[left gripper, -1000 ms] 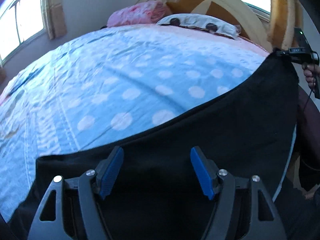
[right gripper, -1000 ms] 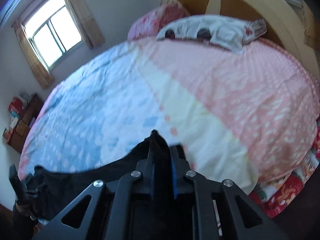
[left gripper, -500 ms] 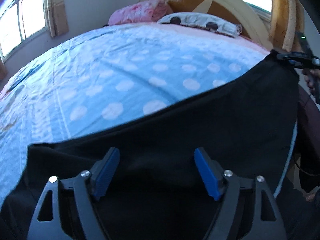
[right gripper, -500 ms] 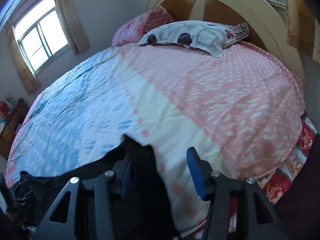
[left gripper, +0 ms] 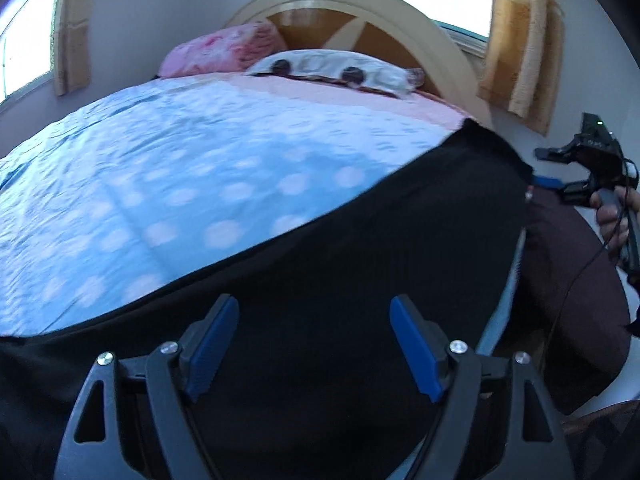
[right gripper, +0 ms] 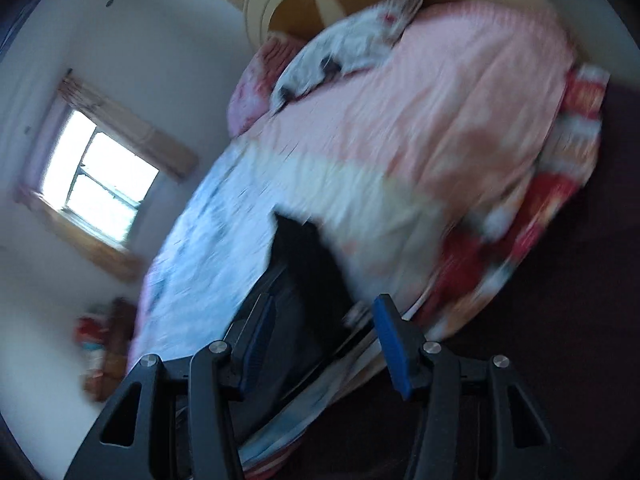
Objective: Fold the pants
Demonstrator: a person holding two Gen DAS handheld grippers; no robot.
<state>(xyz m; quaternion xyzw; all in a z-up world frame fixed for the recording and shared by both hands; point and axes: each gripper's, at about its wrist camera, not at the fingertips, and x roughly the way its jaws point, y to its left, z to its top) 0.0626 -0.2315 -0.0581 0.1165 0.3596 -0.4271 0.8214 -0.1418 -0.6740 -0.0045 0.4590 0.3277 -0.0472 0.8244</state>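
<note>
Black pants point(left gripper: 360, 280) lie spread along the bed's point(left gripper: 180, 168) near edge. The left claw point(left gripper: 316, 344) hovers released above them; the right claw point(right gripper: 324, 340), having just opened, grips nothing.

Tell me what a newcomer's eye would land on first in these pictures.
First, the black pants spread across the near edge of the bed, dark against the blue dotted bedspread. Next, the left gripper hovering open above them, blue fingers apart. Behind, the arched wooden headboard rises over a patterned pillow.
</note>
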